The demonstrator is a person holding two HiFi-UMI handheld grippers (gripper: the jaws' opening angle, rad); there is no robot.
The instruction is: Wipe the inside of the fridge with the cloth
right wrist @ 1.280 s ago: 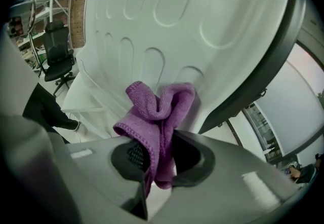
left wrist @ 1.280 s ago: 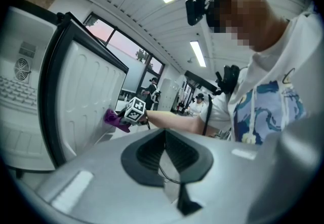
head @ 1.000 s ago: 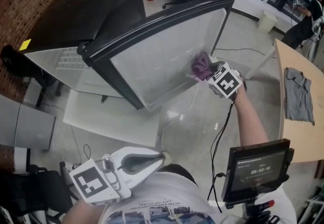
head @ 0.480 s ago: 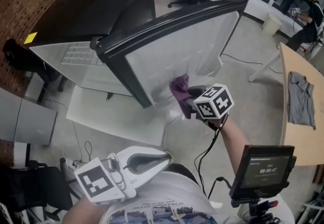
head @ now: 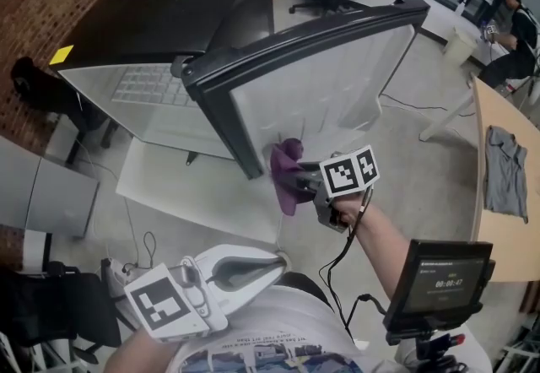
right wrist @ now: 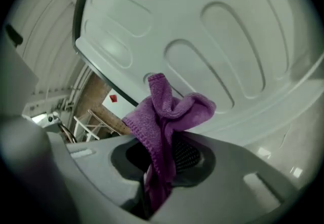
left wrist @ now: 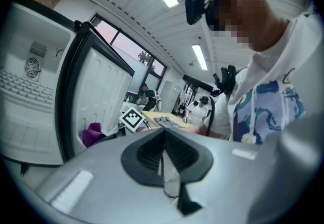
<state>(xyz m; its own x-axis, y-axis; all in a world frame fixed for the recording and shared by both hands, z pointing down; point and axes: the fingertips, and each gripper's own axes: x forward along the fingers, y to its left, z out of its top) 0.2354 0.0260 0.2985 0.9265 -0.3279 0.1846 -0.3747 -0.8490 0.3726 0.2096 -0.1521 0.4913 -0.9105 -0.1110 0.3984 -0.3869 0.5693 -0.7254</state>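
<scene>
One purple cloth (head: 285, 170) hangs near the lower corner of the open fridge door (head: 337, 76) in the head view, nipped by the right gripper (head: 302, 184); the left gripper view shows the left gripper (left wrist: 163, 159) closed on nothing; the right gripper view shows limp, light terry, probably best held mid-bunch with a wad left free.

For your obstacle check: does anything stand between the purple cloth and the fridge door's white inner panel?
Nothing visible does. The cloth, clamped in the right gripper, faces the inner panel directly, near its lower corner.

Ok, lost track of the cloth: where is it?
Head view, centre: the cloth, shut in the right gripper, near the lower corner of the fridge door.
</scene>
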